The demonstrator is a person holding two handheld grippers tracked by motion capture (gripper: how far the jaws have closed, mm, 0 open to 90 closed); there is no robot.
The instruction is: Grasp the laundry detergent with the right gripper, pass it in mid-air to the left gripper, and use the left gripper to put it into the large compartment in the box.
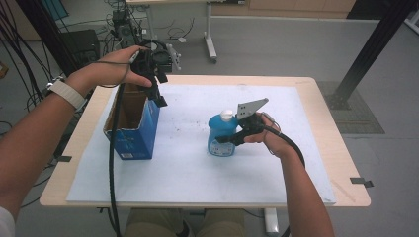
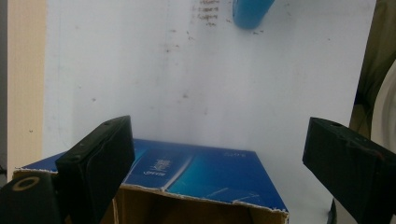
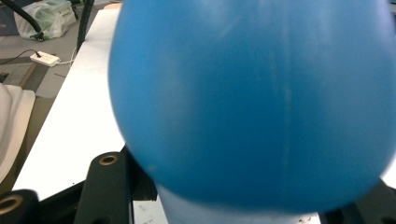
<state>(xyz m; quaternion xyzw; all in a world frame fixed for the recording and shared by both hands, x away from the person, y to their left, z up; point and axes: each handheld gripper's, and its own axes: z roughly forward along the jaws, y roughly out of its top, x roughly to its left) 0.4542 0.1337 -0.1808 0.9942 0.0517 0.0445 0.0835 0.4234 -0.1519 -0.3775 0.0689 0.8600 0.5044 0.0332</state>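
Observation:
A blue bottle [image 1: 216, 129] with a white cap [image 1: 226, 115] stands upright near the middle of the white mat [image 1: 197, 173]. My right gripper [image 1: 225, 139] is shut on its body from the right side, and in the right gripper view the bottle [image 3: 252, 102] bulges close between the two jaws. An open blue cardboard box [image 1: 132, 133] stands at the mat's left edge. My left gripper [image 1: 160, 100] hangs just above the box's far right rim, pointing down, open with nothing between its jaws. From the left gripper view the box's torn rim [image 2: 196, 175] lies below the gripper [image 2: 219, 135].
The mat covers a light wooden table [image 1: 341, 148]. Dark specks dot the mat [image 2: 187, 70] between box and bottle. Beyond the table are floor cables, a black case [image 1: 81, 44] and another table's leg [image 1: 210, 39]. A plastic bag [image 3: 46, 18] lies on the floor.

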